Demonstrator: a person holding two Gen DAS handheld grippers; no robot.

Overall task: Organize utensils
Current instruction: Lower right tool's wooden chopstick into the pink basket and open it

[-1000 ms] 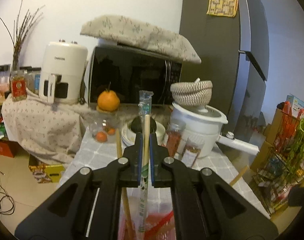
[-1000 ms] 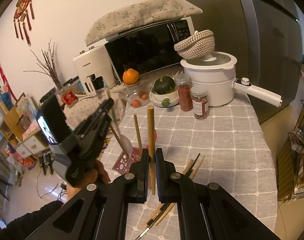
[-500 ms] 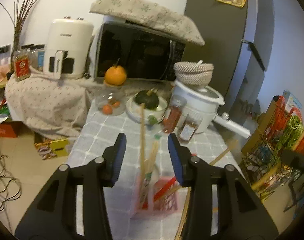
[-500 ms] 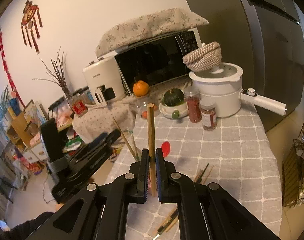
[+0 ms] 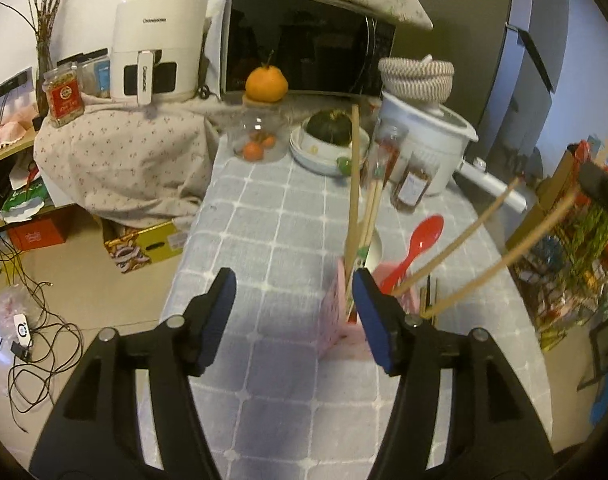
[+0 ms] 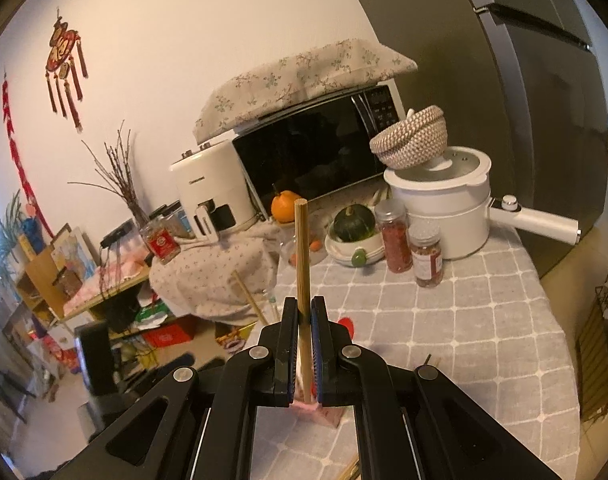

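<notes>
A pink utensil holder (image 5: pixel 340 312) stands on the grey checked tabletop (image 5: pixel 272 240). It already holds wrapped chopsticks (image 5: pixel 370 208), a tall wooden stick (image 5: pixel 353 184) and a red plastic spoon (image 5: pixel 418 244).

The left gripper (image 5: pixel 294 300) sits just beside the holder. Its blue-padded fingers (image 5: pixel 220 312) have just been opening; they now stand apart with nothing between them, and the wrapped chopsticks rest in the holder.

The right gripper (image 6: pixel 303 344) has its fingers clamped on a wooden chopstick (image 6: pixel 302 256), held close to upright. From the left wrist view this stick seems to be one of two slanting in from the right, lower end near the holder's rim; which one cannot be told for certain.

The step in hand appears to be dropping this chopstick into the holder. To do it well, the lower tip should be guided inside the rim before the grip loosens, and lowered slowly, since the light holder could tip. The left gripper should stay clear of the opening. More chopsticks (image 5: pixel 430 294) lie on the tabletop behind the holder.
</notes>
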